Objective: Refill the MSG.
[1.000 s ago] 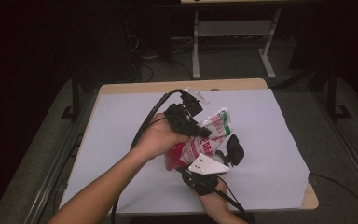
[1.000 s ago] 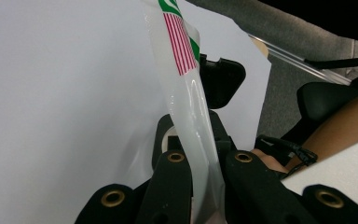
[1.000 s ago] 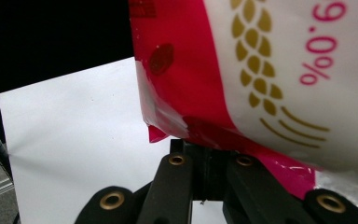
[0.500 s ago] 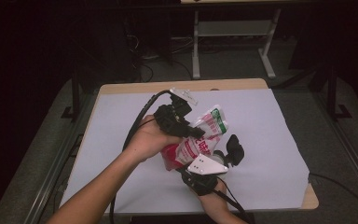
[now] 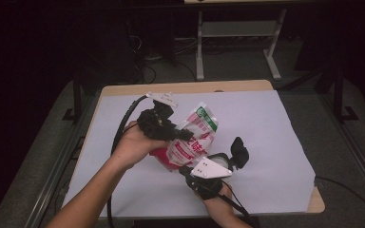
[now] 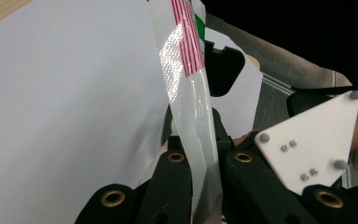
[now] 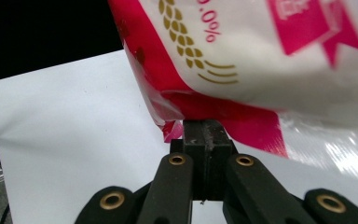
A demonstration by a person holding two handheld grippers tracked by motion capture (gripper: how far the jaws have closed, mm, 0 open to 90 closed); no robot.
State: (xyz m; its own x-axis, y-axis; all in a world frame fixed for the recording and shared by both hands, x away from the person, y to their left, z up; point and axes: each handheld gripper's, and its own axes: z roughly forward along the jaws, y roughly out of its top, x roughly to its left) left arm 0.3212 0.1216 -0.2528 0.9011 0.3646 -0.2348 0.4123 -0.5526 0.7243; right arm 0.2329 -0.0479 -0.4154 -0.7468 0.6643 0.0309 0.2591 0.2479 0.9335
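Lifted slightly higher, pouch (image 5: 192,135) hangs clamped between left gripper (image 5: 178,134) and right gripper (image 7: 204,136); next, pulling apart steadily.

Along our right gripper (image 7: 207,135) we see the two black jaws pressed together with no gap, pinching the red bottom edge of the bag (image 7: 261,56). The bag is white with pink print and gold wheat marks. Below lies the white table sheet (image 7: 65,126).
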